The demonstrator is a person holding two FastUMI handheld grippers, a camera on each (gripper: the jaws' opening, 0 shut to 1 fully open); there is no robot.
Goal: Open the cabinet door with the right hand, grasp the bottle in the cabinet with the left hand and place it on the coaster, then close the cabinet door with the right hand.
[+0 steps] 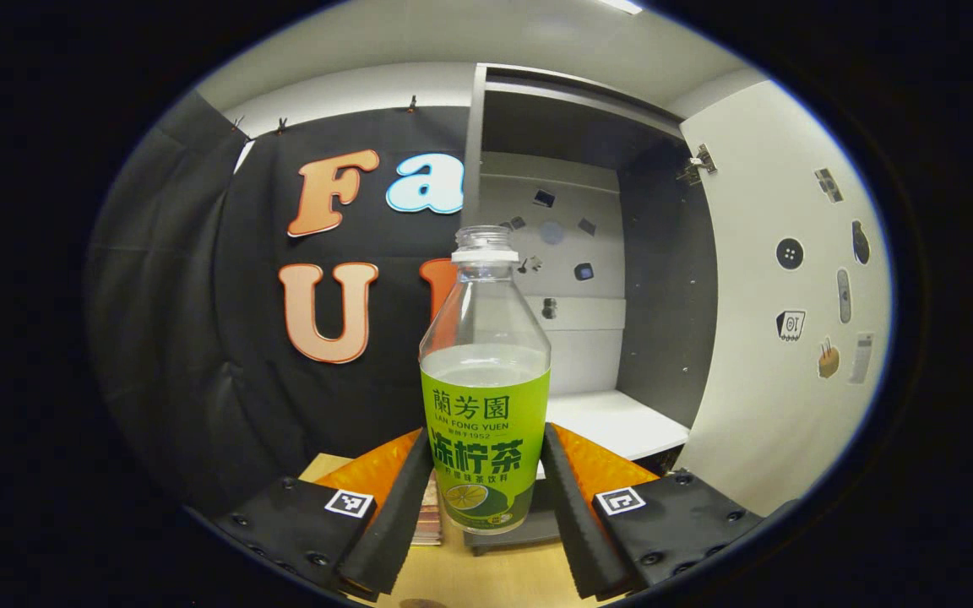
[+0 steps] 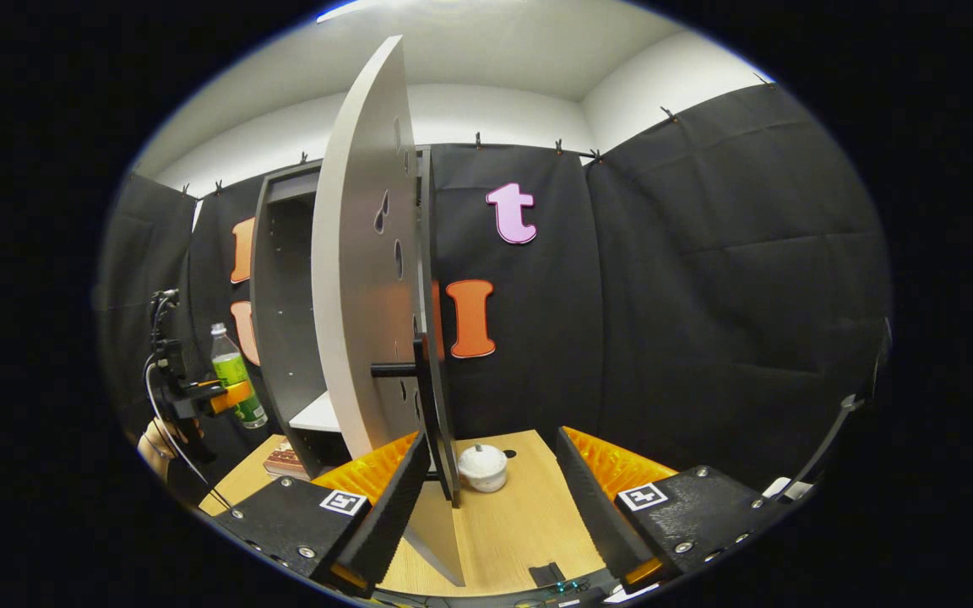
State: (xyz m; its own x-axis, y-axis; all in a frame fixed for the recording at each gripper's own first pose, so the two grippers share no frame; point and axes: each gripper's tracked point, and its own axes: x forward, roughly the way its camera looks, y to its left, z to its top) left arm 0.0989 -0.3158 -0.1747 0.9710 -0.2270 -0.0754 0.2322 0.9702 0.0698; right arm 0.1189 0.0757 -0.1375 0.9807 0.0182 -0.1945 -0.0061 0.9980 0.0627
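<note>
A clear bottle [image 1: 486, 405] with a green label stands upright between my left gripper's [image 1: 486, 498] fingers, which press on its lower sides. It is held outside the open cabinet [image 1: 664, 279], in front of its left edge. In the right gripper view the same bottle [image 2: 235, 377] hangs above the table, left of the cabinet [image 2: 279, 338]. A reddish-brown coaster [image 2: 286, 460] lies on the table below and slightly right of it. The cabinet door [image 2: 360, 279] stands edge-on with its dark handle [image 2: 402, 369]. My right gripper [image 2: 491, 515] is open, with the door's lower edge just inside its left finger.
A small white lidded pot [image 2: 483, 467] sits on the wooden table [image 2: 520, 523] right of the door. The door's inner face [image 1: 790, 295], with stickers on it, swings out on the right of the left gripper view. A hand [image 2: 153, 443] holds the left gripper.
</note>
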